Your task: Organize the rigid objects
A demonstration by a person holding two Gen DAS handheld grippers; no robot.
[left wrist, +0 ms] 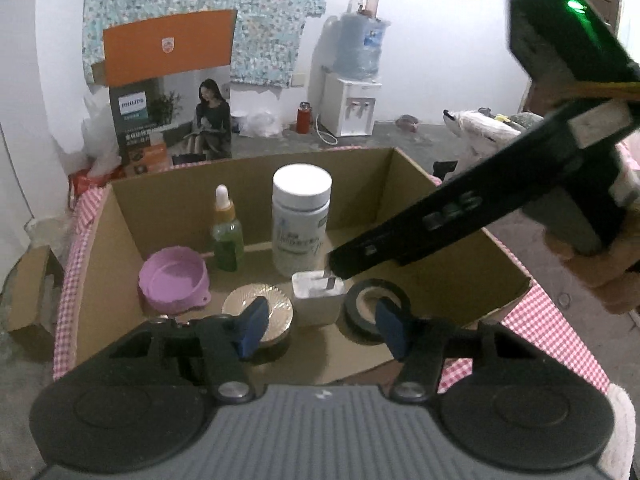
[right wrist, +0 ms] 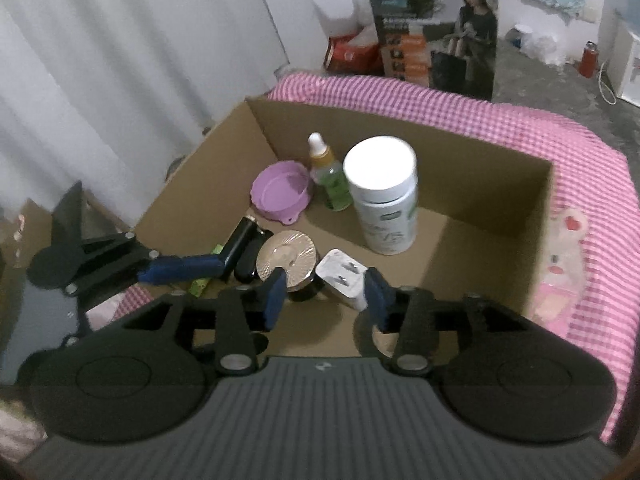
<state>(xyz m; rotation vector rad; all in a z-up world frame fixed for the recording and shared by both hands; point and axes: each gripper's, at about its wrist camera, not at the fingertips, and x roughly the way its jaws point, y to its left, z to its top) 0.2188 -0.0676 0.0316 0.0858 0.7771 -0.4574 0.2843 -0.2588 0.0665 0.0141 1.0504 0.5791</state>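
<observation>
Left gripper (left wrist: 322, 326) angled downward, blue fingers (left wrist: 252, 330) parted, empty. Right gripper (right wrist: 326, 294) likewise tilted down, fingers (right wrist: 276, 298) apart, gripping nothing.

White wall (left wrist: 440, 20) is backing a hanging floral cloth (left wrist: 276, 12). Water dispenser (left wrist: 352, 100) is standing on grey concrete floor (left wrist: 384, 132), red flask (left wrist: 303, 117) just beside. Pale curtain (right wrist: 120, 60) is hanging left. Light is staying dim.

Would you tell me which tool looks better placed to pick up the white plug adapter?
Right, probably: the right tool stands open with the white plug adapter between its pads, untouched.
</observation>
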